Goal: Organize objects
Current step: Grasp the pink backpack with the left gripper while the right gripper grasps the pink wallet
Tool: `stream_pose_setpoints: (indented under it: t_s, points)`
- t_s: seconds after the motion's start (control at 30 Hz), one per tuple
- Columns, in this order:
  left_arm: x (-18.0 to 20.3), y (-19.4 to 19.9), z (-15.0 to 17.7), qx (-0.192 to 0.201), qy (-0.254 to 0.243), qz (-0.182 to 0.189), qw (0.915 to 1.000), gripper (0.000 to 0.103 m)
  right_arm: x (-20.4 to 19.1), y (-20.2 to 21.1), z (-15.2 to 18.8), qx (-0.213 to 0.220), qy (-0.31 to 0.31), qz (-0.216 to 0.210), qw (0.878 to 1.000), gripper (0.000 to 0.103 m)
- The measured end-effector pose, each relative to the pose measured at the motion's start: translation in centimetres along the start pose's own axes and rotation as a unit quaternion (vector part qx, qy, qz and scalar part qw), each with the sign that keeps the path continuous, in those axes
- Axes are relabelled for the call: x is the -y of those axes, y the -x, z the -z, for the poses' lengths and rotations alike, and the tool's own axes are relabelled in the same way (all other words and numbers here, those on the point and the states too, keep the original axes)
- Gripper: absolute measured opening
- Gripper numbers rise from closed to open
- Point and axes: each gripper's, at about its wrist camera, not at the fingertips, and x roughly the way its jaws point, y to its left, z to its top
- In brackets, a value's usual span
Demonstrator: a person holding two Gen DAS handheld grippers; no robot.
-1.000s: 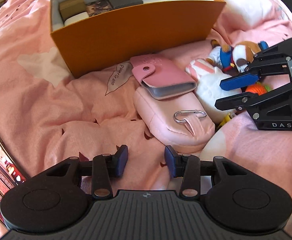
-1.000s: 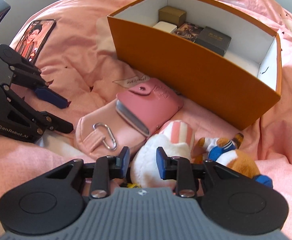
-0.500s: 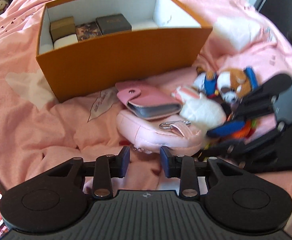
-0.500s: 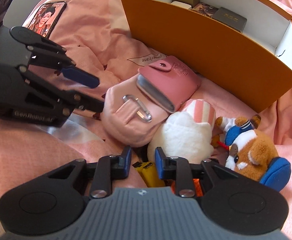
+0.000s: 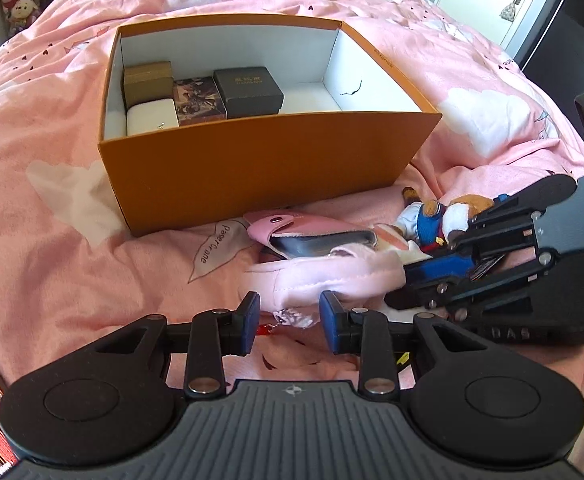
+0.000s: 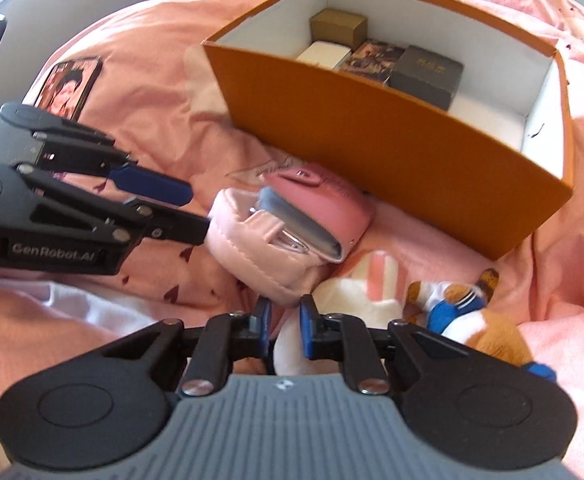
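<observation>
The orange box (image 5: 259, 176) stands open on the pink bedspread (image 5: 51, 240). Inside, at its left end, four items sit packed together: a tan box (image 5: 147, 82) at the back, a white case (image 5: 151, 118) in front of it, a patterned box (image 5: 197, 98) beside those, then a black box (image 5: 249, 90). The right end of the box floor is bare white.

In front of the box lies the pale pink pouch (image 5: 324, 280), with a darker pink card case (image 5: 312, 232) resting on top of it.

My left gripper (image 5: 287, 322) has its jaws parted on either side of the pouch's near edge; the pads are not pressing it.

My right gripper (image 6: 285, 322) has just been closing; its jaws stand narrow at the pouch's corner, with a white plush (image 6: 356, 296) just behind. I cannot tell whether the pads pinch the fabric. A brown plush dog (image 6: 468, 312) lies beside it.
</observation>
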Motion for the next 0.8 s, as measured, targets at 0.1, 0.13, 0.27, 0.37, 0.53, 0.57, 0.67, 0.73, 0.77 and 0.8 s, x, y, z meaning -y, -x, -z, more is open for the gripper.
stream_pose_setpoints:
  t_s: [0.1, 0.13, 0.27, 0.37, 0.53, 0.57, 0.67, 0.73, 0.77, 0.8]
  points:
    - [-0.1, 0.0, 0.1, -0.004, -0.019, -0.01, 0.9998, 0.044, 0.4, 0.1, -0.5, 0.006, -0.008, 0.005, 1.0, 0.016]
    - [0.0, -0.1, 0.2, -0.006, -0.028, -0.015, 0.9995, 0.045, 0.6, 0.0, -0.6, 0.006, -0.01, 0.004, 1.0, 0.016]
    - [0.5, -1.2, 0.6, -0.012, -0.055, -0.034, 0.9979, 0.05, 0.7, -0.2, -1.1, 0.01, -0.01, 0.004, 1.0, 0.017]
    - [1.7, -2.1, 0.5, 0.0, -0.088, -0.044, 0.9952, 0.052, 0.7, -0.4, -1.7, 0.012, -0.008, 0.005, 1.0, 0.017]
    - [3.1, -3.2, -0.4, 0.022, -0.132, -0.046, 0.9899, 0.056, 0.8, -0.6, -2.5, 0.015, 0.005, 0.027, 1.0, 0.017]
    - [3.2, -3.4, -0.5, 0.025, -0.138, -0.044, 0.9891, 0.057, 0.8, -0.6, -2.6, 0.015, 0.008, 0.033, 0.999, 0.018]
    - [3.1, -3.8, -0.9, 0.024, -0.136, -0.036, 0.9898, 0.058, 1.1, -0.8, -2.8, 0.011, 0.008, 0.036, 0.999, 0.021]
    - [2.8, -4.0, -0.9, 0.023, -0.129, -0.024, 0.9911, 0.058, 1.4, -0.7, -2.8, 0.009, 0.005, 0.035, 0.999, 0.022]
    - [2.7, -4.1, -0.9, 0.021, -0.125, -0.02, 0.9918, 0.058, 1.6, -0.6, -2.7, 0.008, 0.003, 0.034, 0.999, 0.023]
    - [2.5, -4.3, -0.9, 0.019, -0.12, -0.016, 0.9925, 0.058, 1.7, -0.5, -2.7, 0.007, 0.0, 0.031, 0.999, 0.023]
